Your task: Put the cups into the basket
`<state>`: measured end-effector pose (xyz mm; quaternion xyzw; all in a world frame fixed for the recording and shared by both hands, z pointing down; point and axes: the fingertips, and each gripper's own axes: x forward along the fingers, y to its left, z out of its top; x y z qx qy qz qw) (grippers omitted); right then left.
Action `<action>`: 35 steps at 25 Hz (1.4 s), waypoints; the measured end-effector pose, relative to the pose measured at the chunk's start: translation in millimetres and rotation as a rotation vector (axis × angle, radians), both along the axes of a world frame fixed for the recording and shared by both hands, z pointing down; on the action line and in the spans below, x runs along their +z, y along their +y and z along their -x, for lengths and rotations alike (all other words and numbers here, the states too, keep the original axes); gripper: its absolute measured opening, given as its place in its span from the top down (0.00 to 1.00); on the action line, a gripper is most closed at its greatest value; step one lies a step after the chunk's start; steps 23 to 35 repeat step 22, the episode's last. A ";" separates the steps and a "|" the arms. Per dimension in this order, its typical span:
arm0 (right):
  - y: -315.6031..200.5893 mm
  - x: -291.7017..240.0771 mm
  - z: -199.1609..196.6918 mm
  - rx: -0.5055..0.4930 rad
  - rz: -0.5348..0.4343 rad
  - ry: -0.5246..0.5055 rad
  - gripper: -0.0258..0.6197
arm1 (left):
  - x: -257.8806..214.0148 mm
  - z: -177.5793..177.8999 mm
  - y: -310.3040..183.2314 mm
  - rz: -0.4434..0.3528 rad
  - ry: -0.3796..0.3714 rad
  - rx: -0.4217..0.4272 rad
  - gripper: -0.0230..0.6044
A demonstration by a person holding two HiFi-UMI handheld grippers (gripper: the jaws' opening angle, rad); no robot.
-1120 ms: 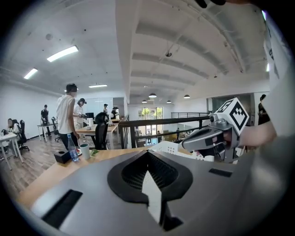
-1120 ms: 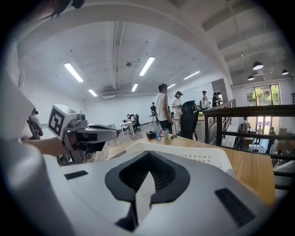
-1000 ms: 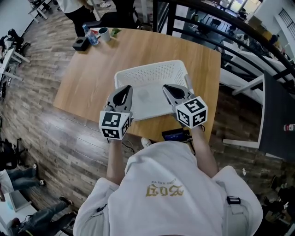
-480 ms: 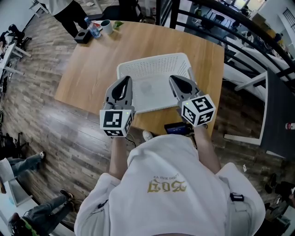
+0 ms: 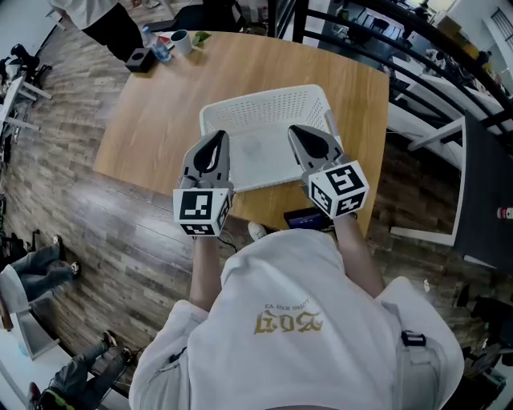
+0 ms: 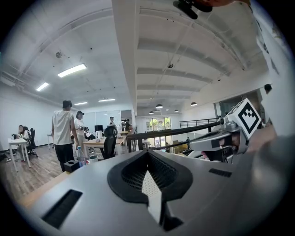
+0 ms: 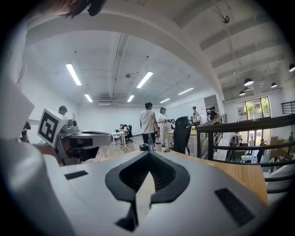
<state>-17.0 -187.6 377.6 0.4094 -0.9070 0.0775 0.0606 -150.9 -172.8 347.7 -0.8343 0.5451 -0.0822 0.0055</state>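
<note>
An empty white slatted basket [image 5: 260, 99] stands on the wooden table [image 5: 156, 112] just ahead of both grippers. A white cup [image 5: 178, 38] sits at the table's far left corner, also seen as a small cup [image 7: 159, 145] in the right gripper view. My left gripper [image 5: 218, 136] hovers over the basket's near left rim, jaws shut with nothing between them. My right gripper [image 5: 294, 129] hovers over the near right rim, shut and empty too. In the left gripper view my left gripper [image 6: 146, 153] points level across the room, with the right one beside it.
By the cup stand a black box [image 5: 141, 59], a small bottle [image 5: 160, 48] and a green item [image 5: 200, 35]. A person [image 5: 104, 20] stands beyond that corner. A dark device [image 5: 304, 217] lies at the table's near edge. Black railings [image 5: 417, 56] run along the right side.
Both grippers stay over the basket's near rim, with only small shifts. The head view has drifted a little, and the person at the far corner has moved slightly left.
</note>
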 end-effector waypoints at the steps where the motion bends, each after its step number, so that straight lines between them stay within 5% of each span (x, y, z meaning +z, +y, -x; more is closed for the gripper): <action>1: -0.5 -0.3 -0.1 -0.001 0.000 -0.003 0.94 | -0.1 -0.2 -0.7 0.000 0.001 0.001 0.95; 35: -6.4 -1.1 -5.5 0.013 -0.007 -0.013 0.94 | 0.1 4.0 -3.0 -0.032 -0.019 -0.024 0.95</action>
